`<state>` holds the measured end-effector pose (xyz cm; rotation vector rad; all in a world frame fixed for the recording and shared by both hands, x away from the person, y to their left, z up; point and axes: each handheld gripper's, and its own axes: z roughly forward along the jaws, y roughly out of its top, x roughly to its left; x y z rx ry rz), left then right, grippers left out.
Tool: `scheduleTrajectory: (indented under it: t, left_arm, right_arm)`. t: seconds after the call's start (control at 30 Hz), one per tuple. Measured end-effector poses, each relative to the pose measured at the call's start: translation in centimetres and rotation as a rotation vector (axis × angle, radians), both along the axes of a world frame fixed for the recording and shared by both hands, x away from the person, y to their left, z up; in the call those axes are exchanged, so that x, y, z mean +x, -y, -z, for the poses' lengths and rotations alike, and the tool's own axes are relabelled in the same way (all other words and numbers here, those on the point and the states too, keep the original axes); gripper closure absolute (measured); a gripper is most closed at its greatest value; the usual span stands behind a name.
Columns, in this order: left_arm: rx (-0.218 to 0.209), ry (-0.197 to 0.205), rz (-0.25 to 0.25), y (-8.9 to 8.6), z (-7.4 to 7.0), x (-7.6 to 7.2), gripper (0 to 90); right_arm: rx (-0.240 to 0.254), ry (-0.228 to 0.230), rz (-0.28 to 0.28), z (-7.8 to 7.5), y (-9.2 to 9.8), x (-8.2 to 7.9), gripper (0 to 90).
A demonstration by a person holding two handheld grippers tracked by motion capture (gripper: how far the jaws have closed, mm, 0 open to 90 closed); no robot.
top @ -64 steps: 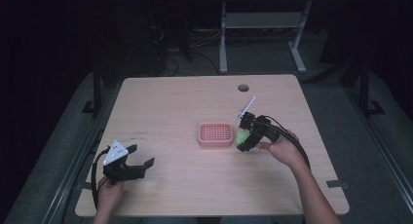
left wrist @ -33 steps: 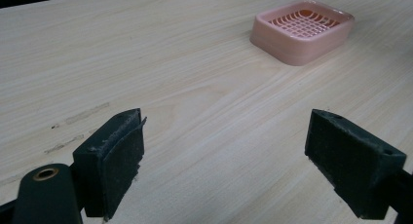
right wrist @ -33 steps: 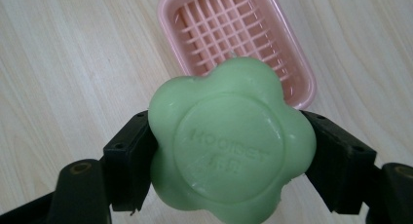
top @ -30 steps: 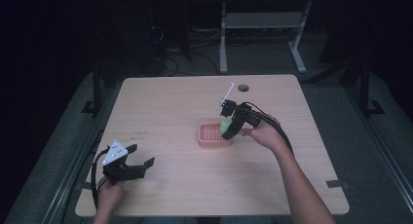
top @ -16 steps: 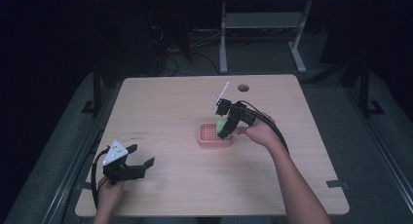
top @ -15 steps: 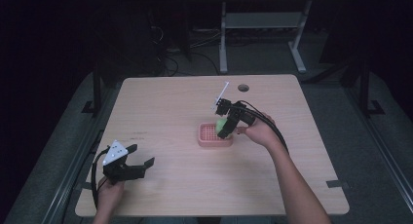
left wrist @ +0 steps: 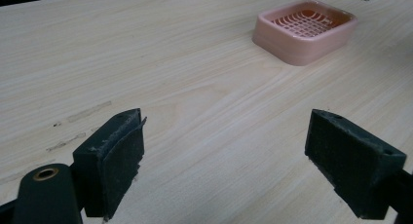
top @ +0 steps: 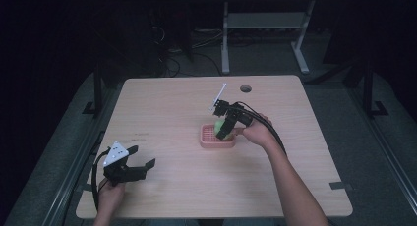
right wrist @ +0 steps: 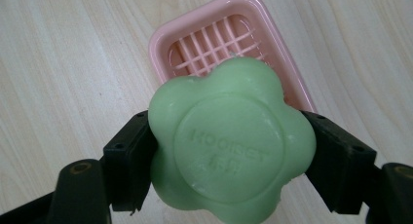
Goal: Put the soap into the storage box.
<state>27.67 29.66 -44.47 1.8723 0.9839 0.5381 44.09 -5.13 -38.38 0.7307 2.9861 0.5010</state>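
Observation:
A green flower-shaped soap point(right wrist: 229, 141) is clamped between the jaws of my right gripper point(top: 223, 129), which is shut on it. It hangs just above a pink slatted soap dish point(top: 216, 136) in the middle of the table; the dish point(right wrist: 195, 44) lies empty below the soap. In the high view the soap point(top: 219, 125) is a small green spot over the dish. My left gripper point(top: 140, 168) rests near the table's front left corner, open, with nothing between its pads point(left wrist: 114, 160). Far off in the left gripper view stands the dish point(left wrist: 304, 31).
The light wooden table point(top: 162, 108) has a round cable hole point(top: 246, 88) at its back right. A strip of tape point(top: 341, 185) lies near the front right edge. Desk legs and cables stand on the dark floor behind.
My right gripper has carried the green soap left from beside the dish to over it. The left gripper has stayed still.

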Motion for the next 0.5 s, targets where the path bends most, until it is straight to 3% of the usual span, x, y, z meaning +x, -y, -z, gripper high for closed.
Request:
scheduleTrajectory:
  t: [0.5]
  left_arm:
    - [0.006,0.002,0.002,0.0,-0.1,-0.1,14.1]
  right_arm:
    - [-0.025,-0.008,-0.006,0.9,-1.1,0.7,26.2]
